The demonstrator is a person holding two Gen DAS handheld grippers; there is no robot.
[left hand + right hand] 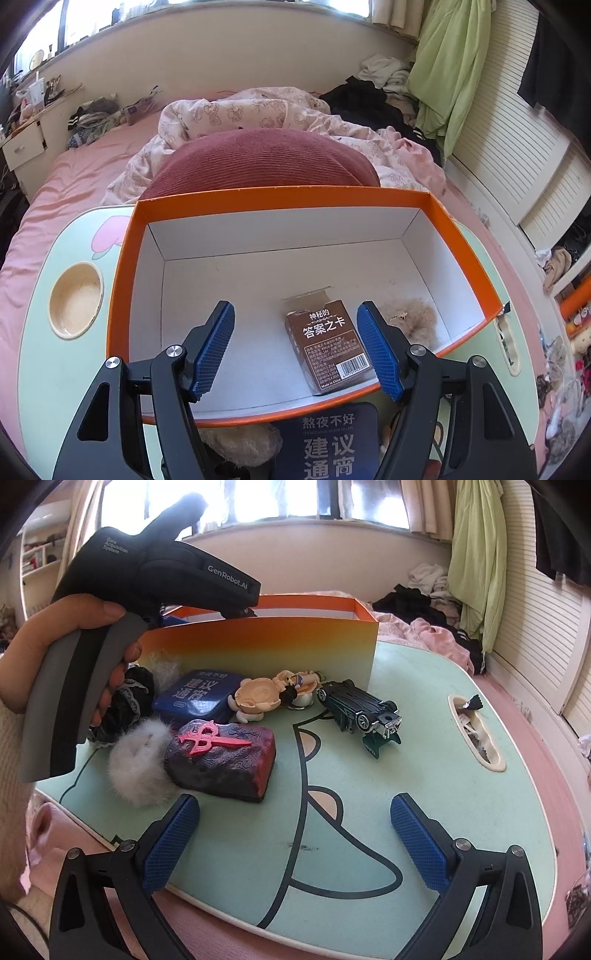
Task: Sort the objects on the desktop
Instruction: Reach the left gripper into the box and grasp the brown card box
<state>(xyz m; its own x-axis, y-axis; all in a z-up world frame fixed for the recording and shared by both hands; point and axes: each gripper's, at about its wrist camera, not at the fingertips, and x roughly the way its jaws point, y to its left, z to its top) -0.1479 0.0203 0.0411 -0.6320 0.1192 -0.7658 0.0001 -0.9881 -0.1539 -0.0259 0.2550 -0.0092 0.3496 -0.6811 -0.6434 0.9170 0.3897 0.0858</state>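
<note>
An orange box with a white inside stands on a mint lap table. In it lie a brown card pack and a tan fluffy puff. My left gripper is open and empty, over the box's near wall, with the pack by its right finger. My right gripper is open and empty, low over the table. Ahead of it lie a dark red patterned block with a red charm, a white puff, a blue tin, a figurine and a toy car.
The box's outer wall stands behind the loose items. A black lace scrunchie lies at the left. The table has a round cup recess and a slot with wrappers. A maroon cushion and bedding lie beyond.
</note>
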